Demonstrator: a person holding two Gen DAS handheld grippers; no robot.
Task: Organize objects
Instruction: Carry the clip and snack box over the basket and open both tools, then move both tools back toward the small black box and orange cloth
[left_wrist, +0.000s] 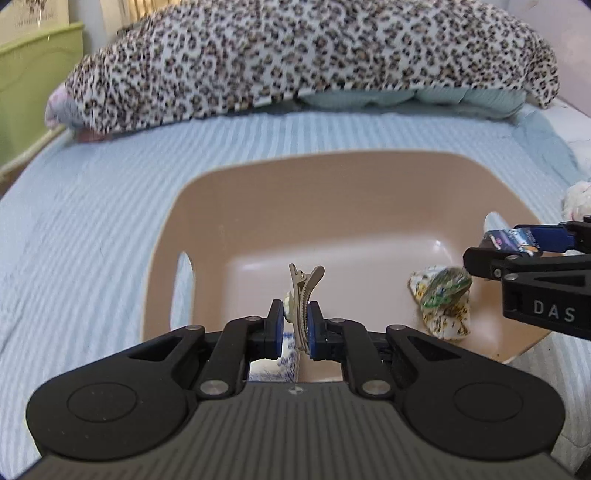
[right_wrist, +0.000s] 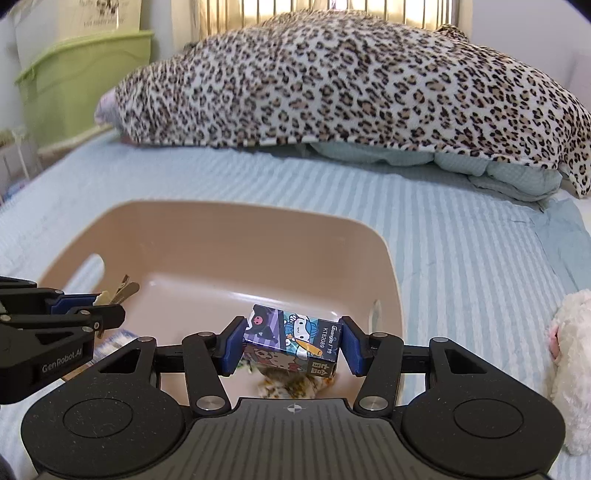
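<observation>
A tan plastic basket (left_wrist: 258, 206) with handle slots sits on the bed; it also shows in the right wrist view (right_wrist: 221, 236). My left gripper (left_wrist: 297, 325) is shut on a beige hair clip (left_wrist: 304, 291) and holds it upright above the basket's near side. My right gripper (right_wrist: 291, 345) is shut on a small cartoon-printed box (right_wrist: 291, 336) above the basket; that box also shows in the left wrist view (left_wrist: 511, 240). A crumpled patterned wrapper (left_wrist: 443, 299) lies on the basket floor under the right gripper.
The bed has a light blue striped cover (left_wrist: 92, 229). A leopard-print blanket (right_wrist: 351, 85) is piled at the far end. A green storage bin (right_wrist: 85, 70) stands left of the bed. A white plush toy (right_wrist: 569, 365) lies at the right.
</observation>
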